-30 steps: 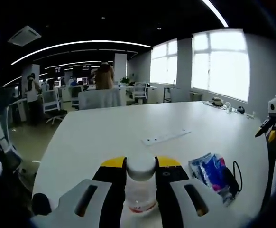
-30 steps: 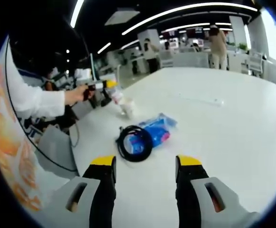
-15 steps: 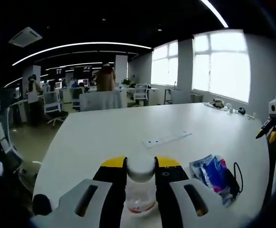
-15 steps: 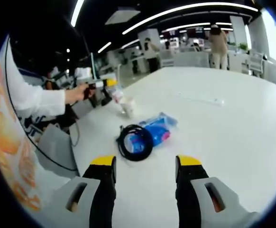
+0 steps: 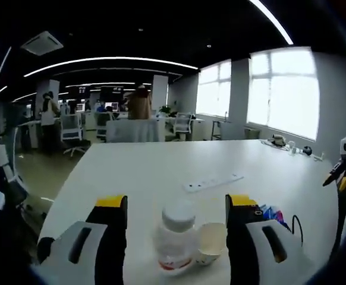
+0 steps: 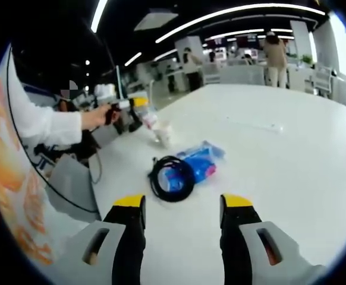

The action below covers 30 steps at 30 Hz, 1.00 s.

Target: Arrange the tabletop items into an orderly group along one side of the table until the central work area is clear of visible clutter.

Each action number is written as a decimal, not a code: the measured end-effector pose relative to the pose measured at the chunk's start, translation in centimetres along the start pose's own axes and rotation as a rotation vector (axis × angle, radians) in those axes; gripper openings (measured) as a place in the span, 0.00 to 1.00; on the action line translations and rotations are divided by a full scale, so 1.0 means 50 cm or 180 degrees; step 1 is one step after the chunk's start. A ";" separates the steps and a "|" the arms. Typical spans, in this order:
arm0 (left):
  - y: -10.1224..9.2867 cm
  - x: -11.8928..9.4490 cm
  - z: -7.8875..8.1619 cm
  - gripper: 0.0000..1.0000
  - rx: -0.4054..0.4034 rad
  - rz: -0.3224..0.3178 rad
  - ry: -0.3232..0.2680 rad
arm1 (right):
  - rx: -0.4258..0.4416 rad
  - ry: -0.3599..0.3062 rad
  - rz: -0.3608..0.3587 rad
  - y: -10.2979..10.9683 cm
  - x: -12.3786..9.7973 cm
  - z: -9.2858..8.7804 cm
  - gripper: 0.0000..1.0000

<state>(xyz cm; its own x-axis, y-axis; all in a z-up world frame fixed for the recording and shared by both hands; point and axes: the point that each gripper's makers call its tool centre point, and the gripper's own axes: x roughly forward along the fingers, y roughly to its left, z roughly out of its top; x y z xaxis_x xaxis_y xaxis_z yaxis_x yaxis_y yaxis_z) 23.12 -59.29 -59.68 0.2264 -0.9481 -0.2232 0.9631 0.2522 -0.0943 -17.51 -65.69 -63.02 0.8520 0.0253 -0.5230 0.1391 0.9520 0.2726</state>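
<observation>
A wide white bench (image 5: 161, 172) is seen in the left gripper view, stretching away toward 12 o'clock, with an open office of chairs and standing people behind it and bright windows at 2 o'clock. A white power strip (image 5: 211, 183) is laid flat on the bench just past centre. The left tool (image 5: 176, 205) is spread wide, its two yellow-tipped jaws set well apart at 7 and 5 o'clock, and nothing is gripped by them. Between the jaws a clear plastic bottle with a white cap (image 5: 175, 237) is stood upright on the bench, free of both jaws. A small pale cup (image 5: 210, 242) is seen touching or just beside the bottle, at 5 o'clock, tilted with its mouth turned toward the camera. A blue snack packet (image 5: 272, 214) is partly hidden behind the right-hand jaw.

In the right gripper view the right tool (image 6: 182, 205) is held wide open and empty above the bench (image 6: 292, 166). A coiled black cable (image 6: 172, 178) is laid at centre, partly over the blue packet (image 6: 198, 165). Farther off, at 11 o'clock, the left tool (image 6: 138, 113) is held by a hand (image 6: 96, 117) in a white sleeve, with the bottle (image 6: 149, 121) and cup (image 6: 163, 134) near it. Its jaw state cannot be told from this view.
</observation>
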 end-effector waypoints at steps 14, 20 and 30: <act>-0.110 -0.099 -0.015 1.00 -0.0429 0.0116 0.0145 | 0.0084 -0.0228 0.0085 0.009 -0.019 0.014 0.49; -0.147 -0.131 -0.012 0.98 -0.0424 0.0144 0.0123 | -0.0009 -0.0237 0.0103 0.014 -0.028 0.009 0.49; -0.190 -0.185 -0.022 0.95 -0.0461 0.0273 0.0090 | 0.0060 -0.0317 0.0109 0.002 -0.045 0.004 0.49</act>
<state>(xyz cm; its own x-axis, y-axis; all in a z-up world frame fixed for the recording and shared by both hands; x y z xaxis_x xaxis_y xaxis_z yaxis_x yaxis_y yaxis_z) 11.71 -52.67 -57.80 0.3006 -0.9167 -0.2634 0.9089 0.3590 -0.2122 -19.32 -65.70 -61.63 0.9022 0.0263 -0.4306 0.1178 0.9452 0.3045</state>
